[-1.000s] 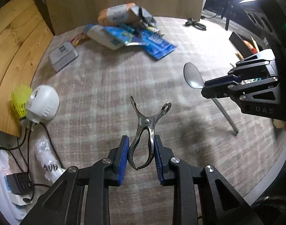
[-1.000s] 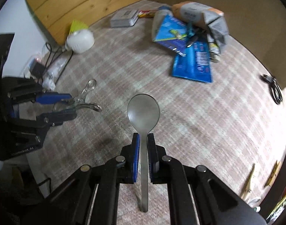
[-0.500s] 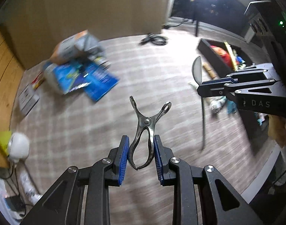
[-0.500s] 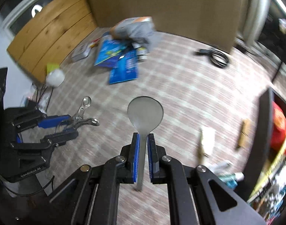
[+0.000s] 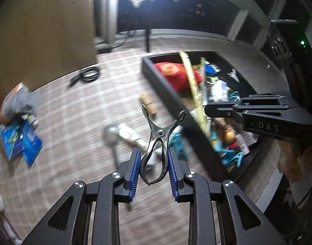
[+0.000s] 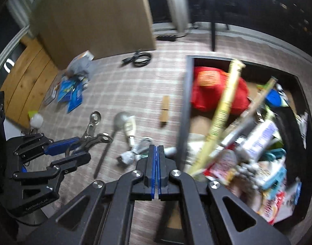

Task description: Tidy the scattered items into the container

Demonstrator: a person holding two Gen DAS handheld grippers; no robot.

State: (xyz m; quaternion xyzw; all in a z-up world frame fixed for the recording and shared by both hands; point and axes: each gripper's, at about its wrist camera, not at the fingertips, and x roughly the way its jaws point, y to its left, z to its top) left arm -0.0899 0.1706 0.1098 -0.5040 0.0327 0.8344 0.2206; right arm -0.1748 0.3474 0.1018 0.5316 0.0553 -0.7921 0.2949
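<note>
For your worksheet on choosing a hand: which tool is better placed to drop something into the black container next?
Left. The left tool holds the metal clip beside the black container; the right tool is shut, empty.

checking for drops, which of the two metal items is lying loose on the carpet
The spoon: it lies on the carpet outside the container, gripped by nothing. The metal clip is clamped in the left gripper.

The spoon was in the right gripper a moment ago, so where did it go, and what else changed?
The spoon has slipped out of the right gripper, whose jaws have just closed on nothing; it now shows over the carpet beside the black container, not in it. Both grippers swung from the blue packets toward the container. The left gripper holds the metal clip as before.
</note>
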